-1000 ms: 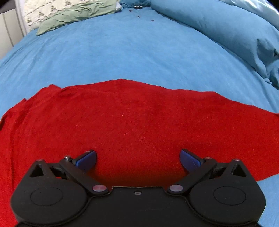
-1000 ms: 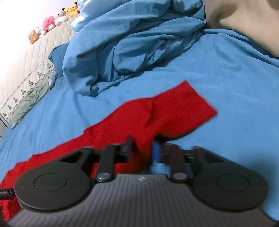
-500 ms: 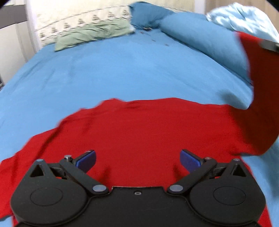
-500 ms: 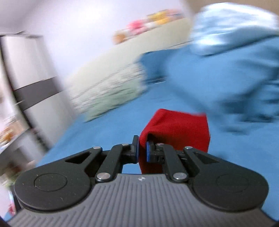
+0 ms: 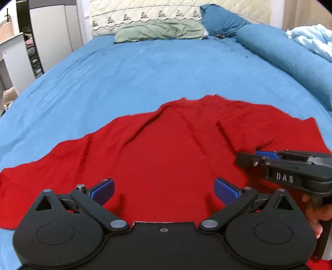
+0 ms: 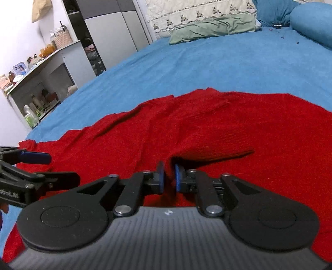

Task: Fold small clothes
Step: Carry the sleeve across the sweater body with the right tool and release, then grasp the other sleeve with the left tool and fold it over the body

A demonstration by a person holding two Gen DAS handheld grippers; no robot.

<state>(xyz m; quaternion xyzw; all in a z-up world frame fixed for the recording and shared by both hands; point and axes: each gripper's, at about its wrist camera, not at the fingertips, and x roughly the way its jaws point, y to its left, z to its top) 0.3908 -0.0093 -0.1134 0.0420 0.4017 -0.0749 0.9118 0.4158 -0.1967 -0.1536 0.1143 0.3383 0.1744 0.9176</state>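
Setting: a bed covered with a blue sheet (image 5: 145, 68); a green pillow (image 5: 159, 31) lay against the quilted headboard (image 5: 145, 10) at the far end, and a rolled blue duvet (image 5: 290, 54) ran along the right side.
Garment: a red knitted garment (image 5: 166, 149) lay spread across the near part of the sheet, mostly flat with a few soft creases; its right sleeve (image 5: 244, 130) was folded inward over the body.
Left gripper: the left gripper (image 5: 164, 190) hovered above the near middle of the red garment, its blue pads (image 5: 102, 190) standing wide apart with nothing between them.
Right gripper: the right gripper (image 6: 168, 178) sat low over the folded sleeve, at the right of the left wrist view; its jaws had just been opening and stood a narrow gap apart, with a fold of red cloth rising between the pads. Whether the pads pressed on that cloth could not be told.
Hand: fingers of the person's right hand (image 5: 315, 216) wrapped the right gripper's handle.
Room: grey wardrobe doors (image 6: 116, 31) and a white shelf unit (image 6: 47, 68) with bottles and jars stood beside the bed on the left.
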